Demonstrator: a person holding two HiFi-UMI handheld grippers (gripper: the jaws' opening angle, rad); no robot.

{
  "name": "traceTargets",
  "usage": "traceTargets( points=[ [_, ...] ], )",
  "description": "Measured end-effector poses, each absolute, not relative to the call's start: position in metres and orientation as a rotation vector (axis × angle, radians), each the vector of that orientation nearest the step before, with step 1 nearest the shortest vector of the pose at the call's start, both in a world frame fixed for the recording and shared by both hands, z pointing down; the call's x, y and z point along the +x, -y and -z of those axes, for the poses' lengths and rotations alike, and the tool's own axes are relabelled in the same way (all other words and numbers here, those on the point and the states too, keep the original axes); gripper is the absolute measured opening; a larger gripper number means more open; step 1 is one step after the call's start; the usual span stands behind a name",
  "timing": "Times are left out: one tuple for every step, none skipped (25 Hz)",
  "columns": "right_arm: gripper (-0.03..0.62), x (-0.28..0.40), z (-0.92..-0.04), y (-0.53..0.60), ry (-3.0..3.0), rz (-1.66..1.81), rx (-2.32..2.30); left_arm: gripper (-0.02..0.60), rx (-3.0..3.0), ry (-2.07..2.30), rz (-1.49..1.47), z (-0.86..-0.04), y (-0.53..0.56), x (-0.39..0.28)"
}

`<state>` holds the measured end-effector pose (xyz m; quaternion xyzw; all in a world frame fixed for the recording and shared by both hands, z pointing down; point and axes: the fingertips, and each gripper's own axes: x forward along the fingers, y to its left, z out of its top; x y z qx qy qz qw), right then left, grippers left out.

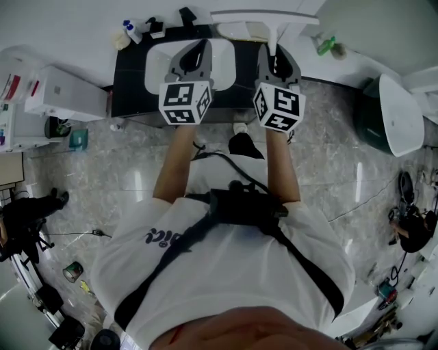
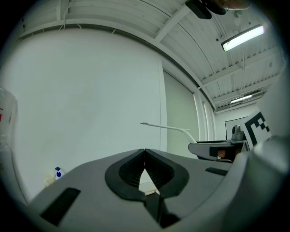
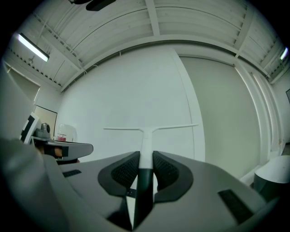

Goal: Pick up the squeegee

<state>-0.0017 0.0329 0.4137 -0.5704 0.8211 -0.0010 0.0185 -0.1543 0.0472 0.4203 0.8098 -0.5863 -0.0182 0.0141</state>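
Observation:
The squeegee is white with a dark lower handle, its crossbar level in front of the pale wall. My right gripper is shut on its handle, the pads pressing both sides. In the head view the squeegee stands out from the right gripper over the sink's back edge. My left gripper is beside it on the left, shut with nothing in it; in its own view the left gripper has its tips meeting, and the squeegee shows as a thin bar to the right.
A white sink sits in a dark counter below both grippers. A blue-capped bottle and small items stand at the counter's back left. A green bottle is at the right. White boxes stand left, a dark bin right.

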Motion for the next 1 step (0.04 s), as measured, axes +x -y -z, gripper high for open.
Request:
traceTargets(
  points=[
    [0.101, -0.0017, -0.4163, -0.0320, -2.555, 0.005, -1.772, 0.011, 2.520, 1.826, 0.055, -0.4225, -0.0460, -0.1537]
  ],
)
